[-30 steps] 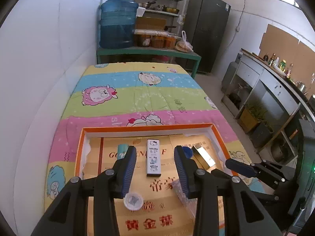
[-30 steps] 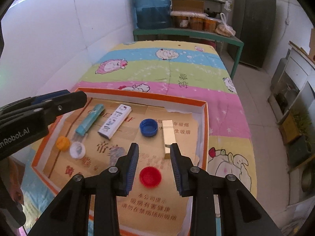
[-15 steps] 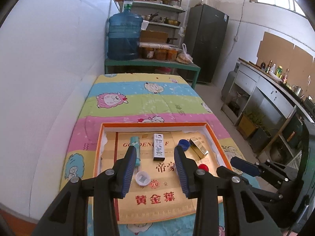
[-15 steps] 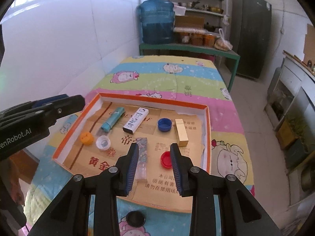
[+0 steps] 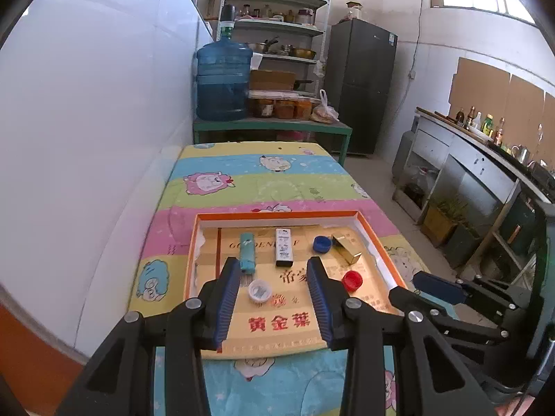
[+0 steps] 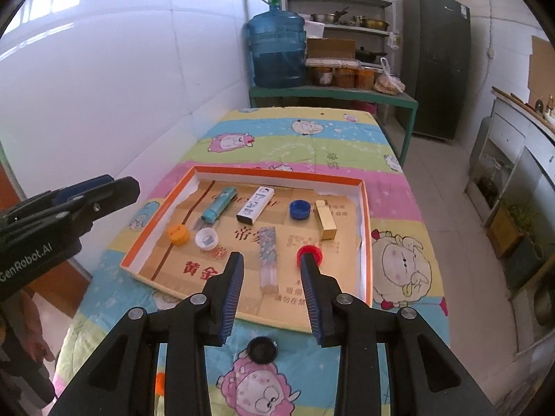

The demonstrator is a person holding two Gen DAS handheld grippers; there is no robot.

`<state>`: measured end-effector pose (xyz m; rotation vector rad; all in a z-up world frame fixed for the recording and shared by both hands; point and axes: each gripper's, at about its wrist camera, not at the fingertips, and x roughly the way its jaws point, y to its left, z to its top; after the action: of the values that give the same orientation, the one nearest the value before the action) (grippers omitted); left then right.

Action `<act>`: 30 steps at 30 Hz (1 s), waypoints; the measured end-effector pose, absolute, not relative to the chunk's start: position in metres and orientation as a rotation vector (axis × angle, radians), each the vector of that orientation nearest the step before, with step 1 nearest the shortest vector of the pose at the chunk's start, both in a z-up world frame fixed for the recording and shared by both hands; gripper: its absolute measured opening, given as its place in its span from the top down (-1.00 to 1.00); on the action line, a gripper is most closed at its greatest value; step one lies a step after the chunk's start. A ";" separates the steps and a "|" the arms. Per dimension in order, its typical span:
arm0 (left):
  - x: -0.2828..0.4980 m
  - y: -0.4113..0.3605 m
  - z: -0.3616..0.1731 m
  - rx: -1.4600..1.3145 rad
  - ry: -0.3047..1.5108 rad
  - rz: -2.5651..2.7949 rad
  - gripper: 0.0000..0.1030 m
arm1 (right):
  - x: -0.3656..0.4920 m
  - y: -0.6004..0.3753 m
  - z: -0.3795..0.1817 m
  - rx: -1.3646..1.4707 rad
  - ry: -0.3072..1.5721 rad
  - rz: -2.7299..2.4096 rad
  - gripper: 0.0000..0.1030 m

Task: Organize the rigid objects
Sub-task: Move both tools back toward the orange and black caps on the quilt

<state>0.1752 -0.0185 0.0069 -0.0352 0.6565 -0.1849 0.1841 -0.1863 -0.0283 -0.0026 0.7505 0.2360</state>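
A shallow orange-rimmed tray (image 6: 363,208) sits mid-frame on a cartoon-print cloth (image 6: 312,138). Inside it lie a teal tube (image 6: 218,207), a white box (image 6: 256,200), a blue cap (image 6: 299,208), a gold box (image 6: 325,220), an orange cap (image 6: 178,234), a white cap (image 6: 206,238), a red cap (image 6: 309,254) and a clear stick, perhaps plastic (image 6: 268,258). A black cap (image 6: 261,349) rests on the cloth at lower centre. The left gripper (image 5: 274,277) and right gripper (image 6: 271,270) hover above the tray, jaws parted, holding nothing.

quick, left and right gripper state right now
left gripper: open, holding nothing
right gripper: open, holding nothing
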 end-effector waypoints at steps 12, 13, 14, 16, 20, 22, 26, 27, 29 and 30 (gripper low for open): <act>0.142 -0.016 0.010 -0.025 0.631 -0.162 0.23 | 0.150 -0.180 -0.022 -0.007 0.710 0.229 0.32; 0.139 -0.016 0.010 -0.026 0.630 -0.161 0.23 | 0.147 -0.180 -0.022 -0.007 0.709 0.230 0.32; 0.137 -0.016 0.009 -0.026 0.629 -0.161 0.23 | 0.145 -0.179 -0.023 -0.004 0.709 0.232 0.32; 0.133 -0.015 0.007 -0.031 0.632 -0.164 0.23 | 0.140 -0.180 -0.023 0.003 0.710 0.234 0.32; 0.126 -0.014 0.001 -0.031 0.638 -0.167 0.23 | 0.133 -0.179 -0.024 0.001 0.705 0.227 0.28; 0.123 -0.012 -0.001 -0.037 0.637 -0.169 0.23 | 0.130 -0.179 -0.026 0.000 0.705 0.224 0.06; 0.118 -0.008 -0.008 -0.048 0.639 -0.169 0.23 | 0.125 -0.180 -0.031 0.005 0.712 0.221 0.06; 0.117 -0.008 -0.010 -0.050 0.641 -0.171 0.23 | 0.124 -0.180 -0.033 0.007 0.715 0.218 0.06; 0.114 -0.006 -0.014 -0.051 0.641 -0.170 0.23 | 0.123 -0.180 -0.035 0.004 0.718 0.214 0.06; 0.112 -0.005 -0.016 -0.052 0.640 -0.170 0.23 | 0.122 -0.180 -0.038 0.001 0.721 0.212 0.06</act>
<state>0.1119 -0.0052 -0.0159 -0.0518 0.6400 -0.1695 0.1223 -0.1798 -0.0381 0.0010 0.7214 0.2117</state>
